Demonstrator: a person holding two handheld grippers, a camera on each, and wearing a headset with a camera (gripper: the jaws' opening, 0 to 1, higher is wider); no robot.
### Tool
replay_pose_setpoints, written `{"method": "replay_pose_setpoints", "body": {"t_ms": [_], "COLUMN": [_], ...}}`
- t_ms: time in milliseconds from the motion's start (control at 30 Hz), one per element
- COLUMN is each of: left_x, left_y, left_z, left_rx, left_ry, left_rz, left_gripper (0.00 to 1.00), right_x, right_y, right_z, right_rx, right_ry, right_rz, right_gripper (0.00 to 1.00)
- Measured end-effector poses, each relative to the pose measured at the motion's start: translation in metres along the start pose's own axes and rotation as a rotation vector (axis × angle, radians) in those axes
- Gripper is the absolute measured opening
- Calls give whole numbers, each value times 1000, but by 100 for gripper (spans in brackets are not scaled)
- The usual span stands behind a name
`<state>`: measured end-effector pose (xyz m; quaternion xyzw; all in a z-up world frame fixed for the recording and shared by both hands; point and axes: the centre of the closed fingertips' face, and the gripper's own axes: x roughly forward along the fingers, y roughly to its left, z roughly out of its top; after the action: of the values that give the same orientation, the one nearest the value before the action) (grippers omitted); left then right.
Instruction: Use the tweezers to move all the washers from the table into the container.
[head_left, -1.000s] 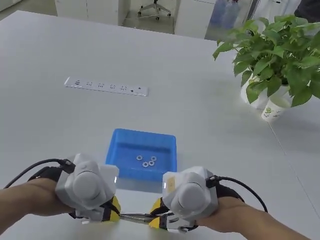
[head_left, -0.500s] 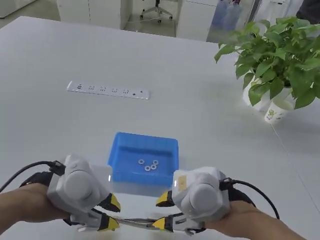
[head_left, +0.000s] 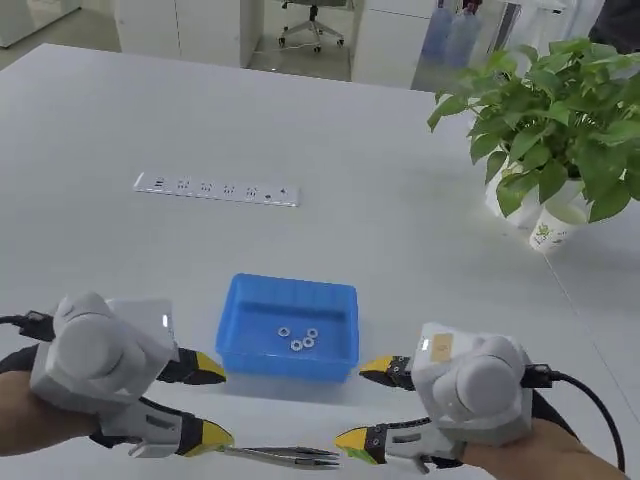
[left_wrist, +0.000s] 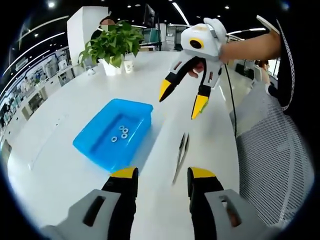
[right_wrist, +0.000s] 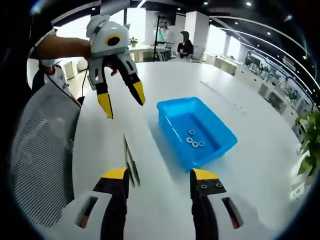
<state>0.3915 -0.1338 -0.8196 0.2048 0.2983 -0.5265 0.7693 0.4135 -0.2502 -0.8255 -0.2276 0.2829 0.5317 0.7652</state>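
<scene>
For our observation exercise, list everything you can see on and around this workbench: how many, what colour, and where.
table: one, white, under everything
container: one, blue, on the table ahead of the grippers
washers: four, silver, inside the container
tweezers: one pair, grey metal, lying on the table between the grippers
power strip: one, white, beyond the container
potted plant: one, green leaves, white pot, far right
left gripper: one, white, yellow-tipped jaws, open
right gripper: one, white, yellow-tipped jaws, open

No text can be read anywhere. The white cup (head_left: 545, 235) bears a green mark, too small to make out.
</scene>
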Motion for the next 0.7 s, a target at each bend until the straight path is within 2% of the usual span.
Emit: {"method": "replay_pose_setpoints", "body": {"t_ms": [200, 267, 333, 533, 600, 700], "left_x": [-5, -7, -9, -13, -14, -14], "left_y": [7, 9, 10, 13, 12, 12], "left_z": [8, 10, 11, 16, 19, 20], "left_rx": [-34, -45, -58, -77, -86, -89], "left_ry": [-46, -59, -71, -126, -145, -142], "left_rz": [59, 87, 103, 149, 153, 159], "left_gripper": [58, 63, 66, 80, 86, 88], "right_x": [-10, -13, -16, -25, -26, -27], "right_y": [-10, -15, -18, -22, -22, -19], "right_z": [-3, -2, 0, 7, 6, 3], "right_rx": [68, 72, 94, 120, 130, 137], "right_ry": [-29, -50, -69, -142, -152, -146], "right_rz": [-62, -98, -114, -147, -145, -139], "right_gripper": [64, 69, 76, 92, 96, 100]}}
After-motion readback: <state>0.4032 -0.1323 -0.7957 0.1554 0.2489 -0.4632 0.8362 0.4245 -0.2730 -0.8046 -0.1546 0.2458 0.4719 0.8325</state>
